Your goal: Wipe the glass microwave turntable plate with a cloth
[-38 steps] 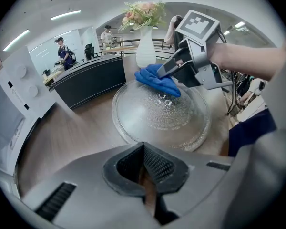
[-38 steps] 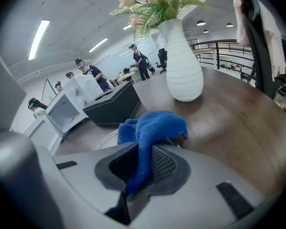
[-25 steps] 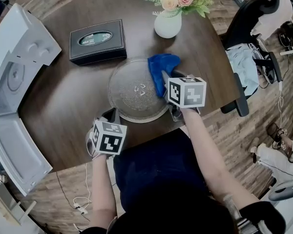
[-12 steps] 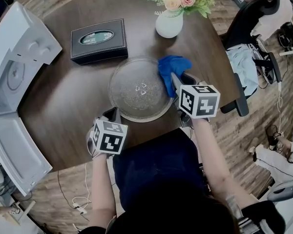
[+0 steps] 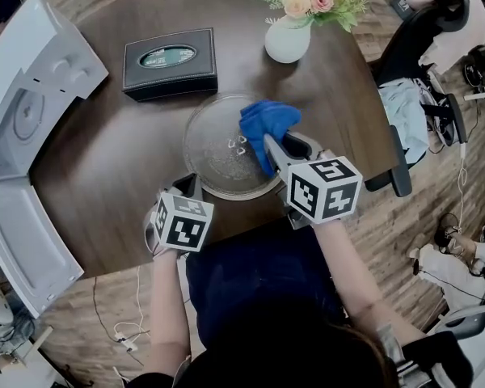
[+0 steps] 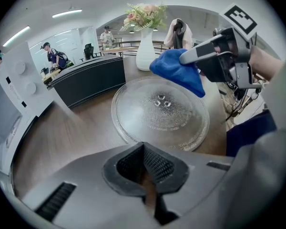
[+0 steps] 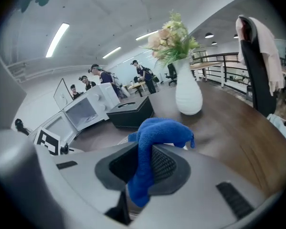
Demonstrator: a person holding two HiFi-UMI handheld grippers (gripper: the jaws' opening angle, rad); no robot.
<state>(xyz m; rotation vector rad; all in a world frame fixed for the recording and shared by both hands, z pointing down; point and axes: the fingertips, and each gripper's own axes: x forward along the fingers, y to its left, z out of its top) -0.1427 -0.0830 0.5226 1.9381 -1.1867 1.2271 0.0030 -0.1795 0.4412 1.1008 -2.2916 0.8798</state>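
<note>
The round glass turntable plate (image 5: 222,148) lies flat on the dark wooden table (image 5: 121,160). My right gripper (image 5: 271,150) is shut on a blue cloth (image 5: 267,121), which is bunched over the plate's right part. In the left gripper view the cloth (image 6: 177,74) hangs at the plate's (image 6: 157,116) far right rim, and I cannot tell whether it touches the glass. The cloth (image 7: 155,136) runs down between the right gripper's (image 7: 140,166) jaws. My left gripper (image 5: 186,188) stays at the plate's near edge, shut with nothing in it (image 6: 145,168).
A black tissue box (image 5: 170,61) and a white vase of flowers (image 5: 287,40) stand beyond the plate. A white microwave (image 5: 28,111) with its door (image 5: 20,241) open is at the left. An office chair (image 5: 412,63) stands at the right of the table.
My right gripper swung the cloth out to the plate's right rim, then back left over the plate. The left gripper stayed put.
</note>
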